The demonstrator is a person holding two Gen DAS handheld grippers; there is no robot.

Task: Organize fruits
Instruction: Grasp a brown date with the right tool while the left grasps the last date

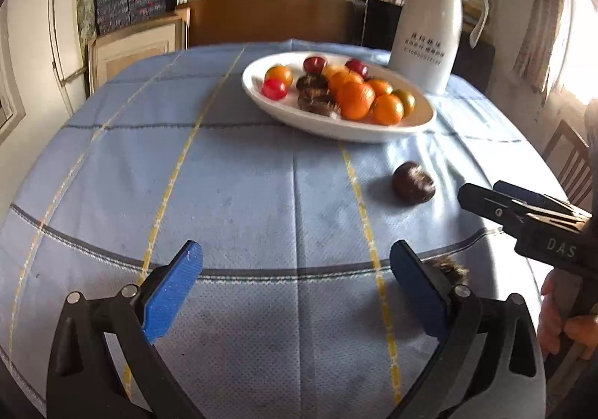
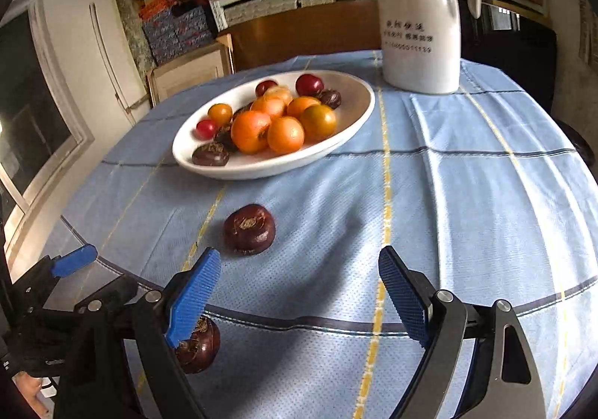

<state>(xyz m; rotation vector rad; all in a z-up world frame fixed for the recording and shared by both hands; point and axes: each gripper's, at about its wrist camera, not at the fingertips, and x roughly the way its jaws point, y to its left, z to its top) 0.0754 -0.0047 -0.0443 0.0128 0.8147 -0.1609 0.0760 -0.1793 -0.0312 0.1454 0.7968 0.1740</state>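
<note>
A white oval ceramic dish (image 2: 351, 108) sits on the round desk covered by a pale blue checked cloth (image 2: 467, 194), and it holds a mixed heap: several orange tangerines (image 2: 250, 131) piled in the middle, small dark red cherry tomatoes (image 2: 309, 84) along the far side and one more at the near left end, a small orange-yellow tomato (image 2: 219, 113), and dark brown water chestnuts (image 2: 210, 154) tucked among them. Just behind the dish stands a tall white thermos jug with a curved handle and printed lettering (image 2: 420, 26). Two fruits lie outside the dish: a loose dark brown water chestnut (image 2: 249, 229) on the cloth in front of it, and a second brown water chestnut (image 2: 198, 348) nearer the desk edge, partly hidden behind the right gripper's left finger. The right gripper (image 2: 299, 295) hangs over the cloth with its blue pads spread wide, holding nothing. The left gripper (image 1: 295, 292) is likewise spread apart and empty above bare cloth.
</note>
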